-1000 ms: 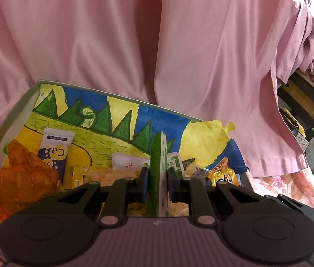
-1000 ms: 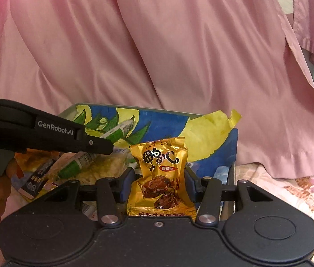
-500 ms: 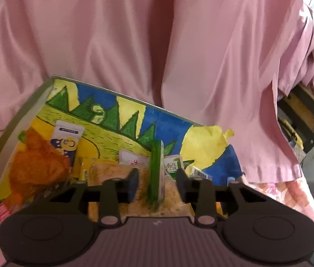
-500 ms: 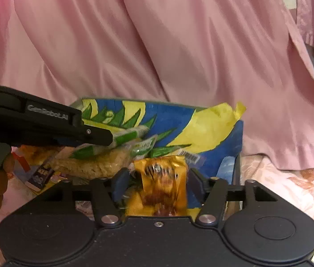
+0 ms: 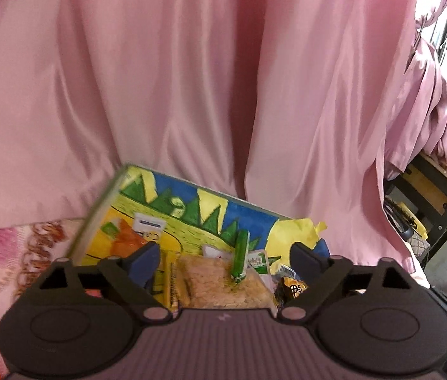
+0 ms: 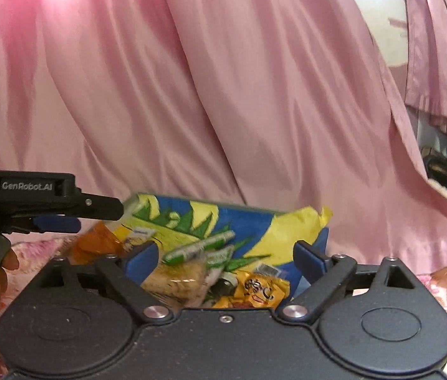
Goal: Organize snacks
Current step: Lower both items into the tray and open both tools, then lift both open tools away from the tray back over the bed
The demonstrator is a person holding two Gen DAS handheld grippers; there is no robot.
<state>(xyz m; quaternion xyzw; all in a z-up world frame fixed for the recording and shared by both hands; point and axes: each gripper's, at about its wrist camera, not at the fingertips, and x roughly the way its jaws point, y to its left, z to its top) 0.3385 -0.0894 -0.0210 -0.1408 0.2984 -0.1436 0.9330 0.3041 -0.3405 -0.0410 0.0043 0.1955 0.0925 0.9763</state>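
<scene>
Both grippers are being held wide open with nothing between the fingers: the left gripper (image 5: 223,258) and the right gripper (image 6: 226,258). At lower centre of both frames, the painted box (image 6: 242,221) is being filled: the green stick pack (image 5: 240,258) is lying on the cracker packet (image 5: 220,281), the golden snack pouch (image 6: 259,289) at lower right.

right gripper (image 6: 226,261) jaws spread wide above the painted box (image 6: 255,224); gold snack packet (image 6: 259,289) lies inside; left gripper (image 6: 65,212) beside
</scene>
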